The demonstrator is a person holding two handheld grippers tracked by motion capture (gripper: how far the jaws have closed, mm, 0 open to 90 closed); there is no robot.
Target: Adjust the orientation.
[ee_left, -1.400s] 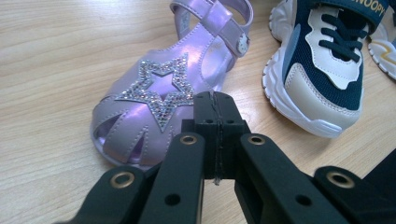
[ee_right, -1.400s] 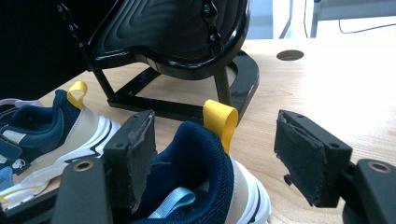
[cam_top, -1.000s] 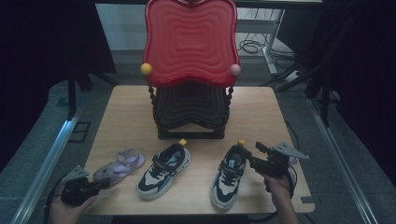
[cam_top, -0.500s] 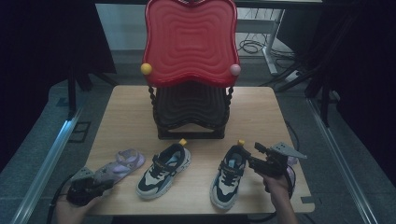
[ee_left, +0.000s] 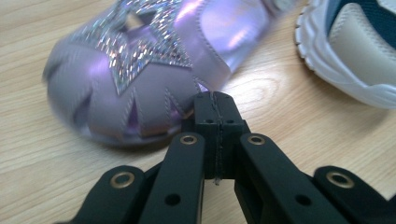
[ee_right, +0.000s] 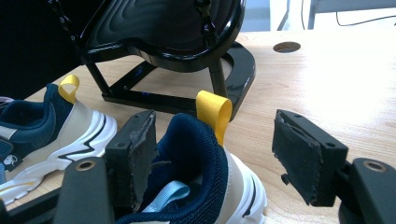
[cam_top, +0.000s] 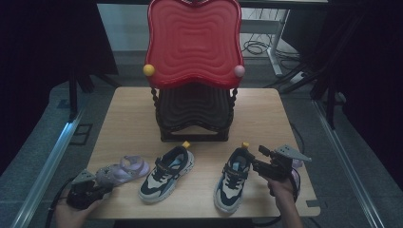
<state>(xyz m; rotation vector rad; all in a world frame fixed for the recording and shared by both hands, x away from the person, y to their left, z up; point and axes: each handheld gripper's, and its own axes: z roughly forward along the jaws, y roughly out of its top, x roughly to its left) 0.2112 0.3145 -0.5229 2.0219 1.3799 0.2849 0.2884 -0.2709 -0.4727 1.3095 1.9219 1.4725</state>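
A glittery purple sandal (cam_top: 121, 169) (ee_left: 154, 70) lies at the table's front left. My left gripper (cam_top: 102, 188) (ee_left: 215, 109) is shut with nothing in it, its tip right at the sandal's toe edge. Two navy and white sneakers with yellow heel loops lie to the right, the left sneaker (cam_top: 166, 173) (ee_right: 42, 126) and the right sneaker (cam_top: 233, 178) (ee_right: 196, 177). My right gripper (cam_top: 254, 161) (ee_right: 212, 140) stands open astride the right sneaker's heel. The left pad (ee_right: 140, 149) sits close against the heel collar, and the right pad (ee_right: 299, 154) is well apart from it.
A two-tier shoe rack stands mid-table behind the shoes, with a red wavy top shelf (cam_top: 192, 42) and a black lower shelf (cam_top: 195, 109). The wooden table (cam_top: 266, 118) has bare room on both sides of the rack. Its front edge is just below the shoes.
My left gripper's tip has swung slightly toward the purple sandal. The sneakers and the right gripper stand as before.
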